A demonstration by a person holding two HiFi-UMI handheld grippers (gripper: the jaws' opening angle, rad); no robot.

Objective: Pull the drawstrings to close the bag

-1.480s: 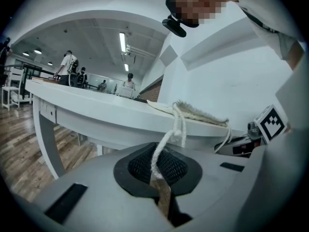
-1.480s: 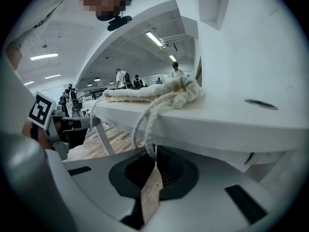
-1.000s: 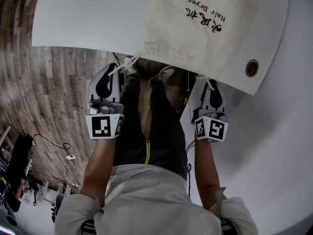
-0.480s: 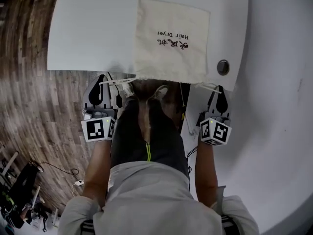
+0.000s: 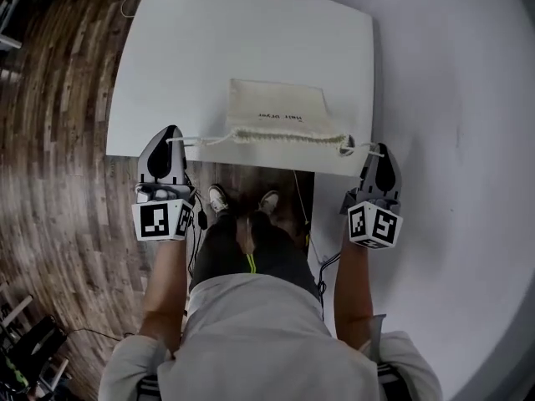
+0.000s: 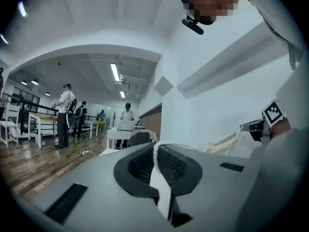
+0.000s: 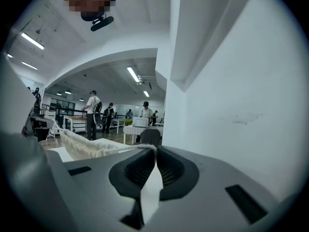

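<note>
A cream drawstring bag point(image 5: 278, 111) lies flat on the white table point(image 5: 184, 57), its mouth point(image 5: 288, 138) gathered into tight pleats near the front edge. My left gripper point(image 5: 170, 137) is off the table's left front, shut on the left drawstring point(image 5: 205, 140), which runs taut to the bag. My right gripper point(image 5: 380, 151) hangs beyond the right front corner, shut on the right drawstring point(image 5: 366, 148). In the left gripper view the white cord point(image 6: 155, 151) sits pinched between the black pads point(image 6: 174, 164), with the bunched bag point(image 6: 227, 141) behind. The right gripper view shows the cord point(image 7: 140, 148) clamped likewise, leading to the bag point(image 7: 84, 146).
Wood floor point(image 5: 58, 165) lies to the left of the table, a white surface point(image 5: 451, 140) to the right. The person's legs and shoes point(image 5: 221, 199) stand just under the table's front edge. Several people point(image 6: 65, 112) and tables show far off in the room.
Both grippers have spread apart with the cords. The bag's mouth has gone from a wide straight edge to a short bunched one. The head view now takes in the whole table.
</note>
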